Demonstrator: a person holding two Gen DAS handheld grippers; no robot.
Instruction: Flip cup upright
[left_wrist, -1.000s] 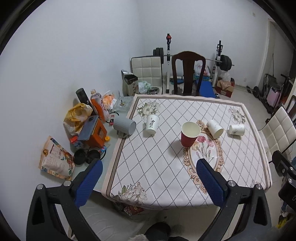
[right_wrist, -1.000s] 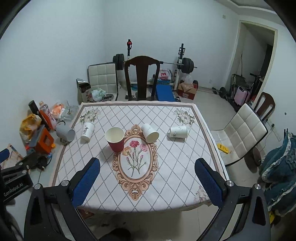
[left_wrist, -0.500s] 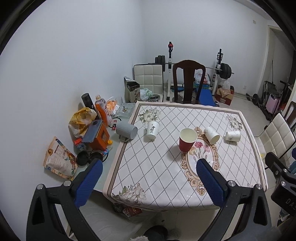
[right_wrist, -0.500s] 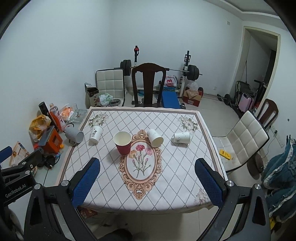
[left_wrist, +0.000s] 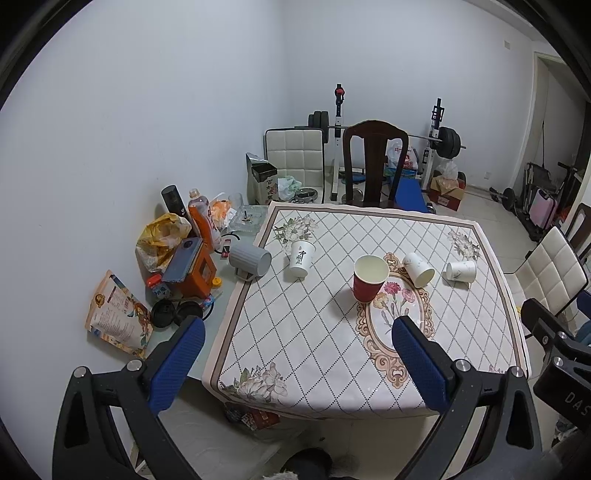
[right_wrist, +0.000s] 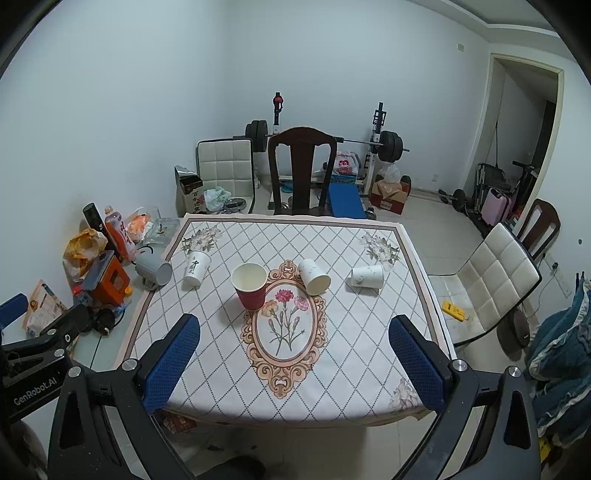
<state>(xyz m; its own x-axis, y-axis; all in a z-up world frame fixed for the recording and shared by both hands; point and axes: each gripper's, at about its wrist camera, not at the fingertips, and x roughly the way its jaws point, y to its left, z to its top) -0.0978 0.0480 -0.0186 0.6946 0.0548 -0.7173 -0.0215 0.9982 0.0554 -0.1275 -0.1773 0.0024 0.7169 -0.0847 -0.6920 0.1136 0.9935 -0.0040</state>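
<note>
Fingers of the left gripper (left_wrist: 295, 363), black arms faced with blue textured pads, stand spread wide apart and hold nothing; they hang over the near edge of the tabletop (left_wrist: 314, 339), clear of every object. Fingers of the right gripper (right_wrist: 295, 363) are likewise spread wide, empty and touching nothing.

The tabletop carries a white diamond-pattern cloth with a central floral oval. Four paper cups are on it:

- Red paper cup with cream interior (right_wrist: 250, 285): upright, mouth up, at the far left edge of the oval.
- White paper cup with dark characters (right_wrist: 196, 268): upright on its narrow base, near the far left corner.
- White paper cup with faint grey marbling (right_wrist: 313, 277): lying tilted on its side, mouth toward the camera, at the far edge of the oval.
- White paper cup with a sprig print (right_wrist: 366, 276): lying on its side, right of the marbled one and apart from it.

A grey ribbed mug (left_wrist: 249, 258) lies on its side just beside the tabletop's left edge.
</note>
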